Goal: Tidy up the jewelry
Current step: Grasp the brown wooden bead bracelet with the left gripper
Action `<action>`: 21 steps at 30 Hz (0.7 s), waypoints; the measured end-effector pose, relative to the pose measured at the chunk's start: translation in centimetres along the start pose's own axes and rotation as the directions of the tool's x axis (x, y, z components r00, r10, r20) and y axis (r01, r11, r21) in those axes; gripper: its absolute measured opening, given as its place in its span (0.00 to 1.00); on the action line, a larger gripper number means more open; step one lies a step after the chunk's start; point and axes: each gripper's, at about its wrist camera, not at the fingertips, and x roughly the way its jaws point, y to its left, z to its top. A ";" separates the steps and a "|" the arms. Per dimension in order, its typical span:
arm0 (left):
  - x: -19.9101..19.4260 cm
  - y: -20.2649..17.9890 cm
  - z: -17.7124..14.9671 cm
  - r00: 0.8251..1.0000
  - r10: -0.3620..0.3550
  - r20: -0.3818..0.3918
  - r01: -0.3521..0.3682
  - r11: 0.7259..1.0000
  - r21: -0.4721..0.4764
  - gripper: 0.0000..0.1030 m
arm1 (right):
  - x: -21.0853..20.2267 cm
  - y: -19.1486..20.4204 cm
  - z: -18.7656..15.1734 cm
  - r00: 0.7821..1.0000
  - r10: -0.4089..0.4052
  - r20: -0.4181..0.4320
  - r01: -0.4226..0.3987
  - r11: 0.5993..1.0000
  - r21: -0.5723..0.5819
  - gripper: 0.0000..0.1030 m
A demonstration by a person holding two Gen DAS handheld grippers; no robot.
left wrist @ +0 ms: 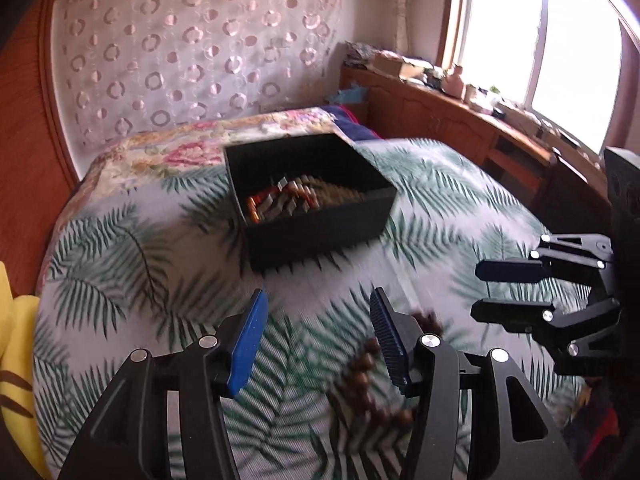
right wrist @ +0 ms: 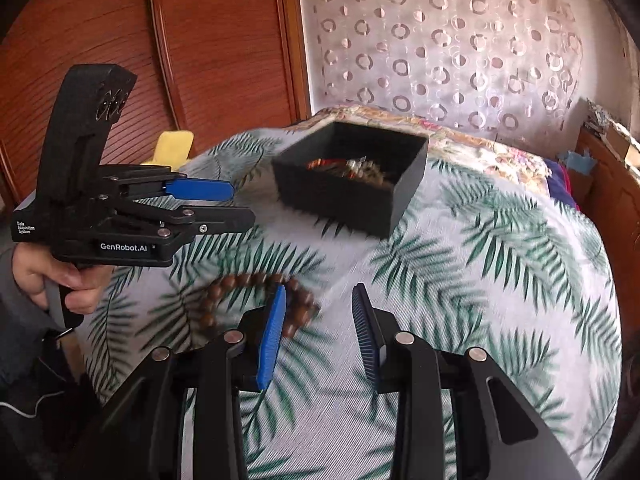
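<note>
- Brown bead bracelet (right wrist: 256, 304) lies flat on the bed (right wrist: 500, 280), a loop stretched left-right, near side of the black box (right wrist: 352, 184).
- My right gripper (right wrist: 318, 334) is spread wide, empty; beads sit just left of its left finger.
- My left gripper (left wrist: 318, 338) gapes too, empty; beads by its right finger.
- Either hand is close; box, holding other jewelry, is farther.

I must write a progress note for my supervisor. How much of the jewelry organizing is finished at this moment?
Done: some jewelry already lies inside the black box on the bed. In hand: nothing; the left tool and the right tool are both open and empty. Left: the brown bead bracelet still lies loose on the leaf-print bedspread, outside the box.
</note>
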 end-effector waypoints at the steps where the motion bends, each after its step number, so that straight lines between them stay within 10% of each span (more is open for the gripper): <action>1: 0.1 -0.2 -0.4 1.000 -0.005 -0.011 0.006 1.000 0.006 0.49 | -0.1 0.1 -0.4 1.000 0.000 -0.004 0.000 1.000 0.003 0.36; 21: 1.9 -2.4 -3.2 0.995 -0.033 -0.096 0.042 0.995 0.094 0.12 | -0.8 2.8 -3.5 0.999 0.034 -0.042 -0.034 0.999 -0.019 0.36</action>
